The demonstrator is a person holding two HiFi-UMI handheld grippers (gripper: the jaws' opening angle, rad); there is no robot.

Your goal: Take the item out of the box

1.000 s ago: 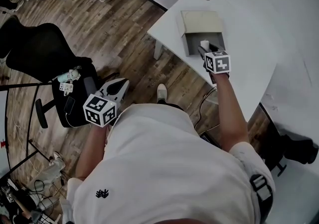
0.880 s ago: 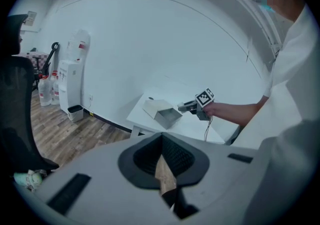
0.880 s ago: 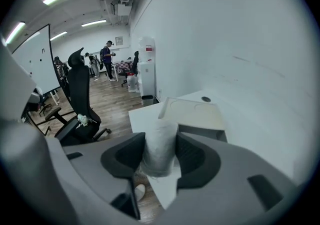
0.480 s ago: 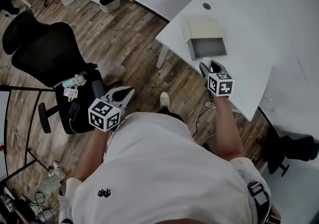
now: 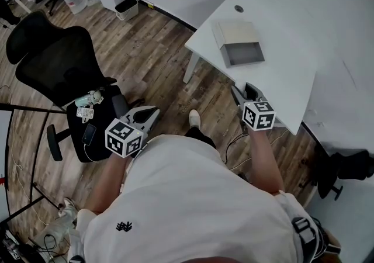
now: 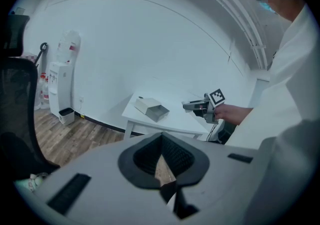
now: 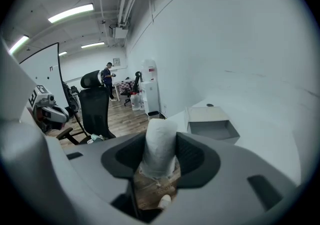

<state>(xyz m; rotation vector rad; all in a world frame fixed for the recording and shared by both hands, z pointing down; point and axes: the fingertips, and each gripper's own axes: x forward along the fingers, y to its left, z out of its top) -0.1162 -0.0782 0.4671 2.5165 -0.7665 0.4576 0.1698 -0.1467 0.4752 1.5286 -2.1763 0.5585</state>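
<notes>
An open grey box (image 5: 239,45) lies on the white table (image 5: 292,75), its tray showing nothing inside; it also appears in the left gripper view (image 6: 152,109) and the right gripper view (image 7: 212,124). My right gripper (image 5: 242,90) hangs at the table's near edge, well short of the box. It is shut on a white cylindrical item (image 7: 160,146) in clear wrap, which stands upright between the pads of the right gripper (image 7: 160,136). My left gripper (image 5: 149,117) is down by my left side over the floor, its jaws together and holding nothing (image 6: 161,141).
A black office chair (image 5: 58,63) stands at the left. Nearer me, a low black seat (image 5: 87,124) carries bottles and a phone. A bin (image 5: 125,7) sits by the wall. Cables (image 5: 236,139) trail under the table. A person (image 7: 107,76) stands far off.
The right gripper has drawn back from the box's mouth to the table's near edge, carrying the white item out. The left gripper has barely moved.
</notes>
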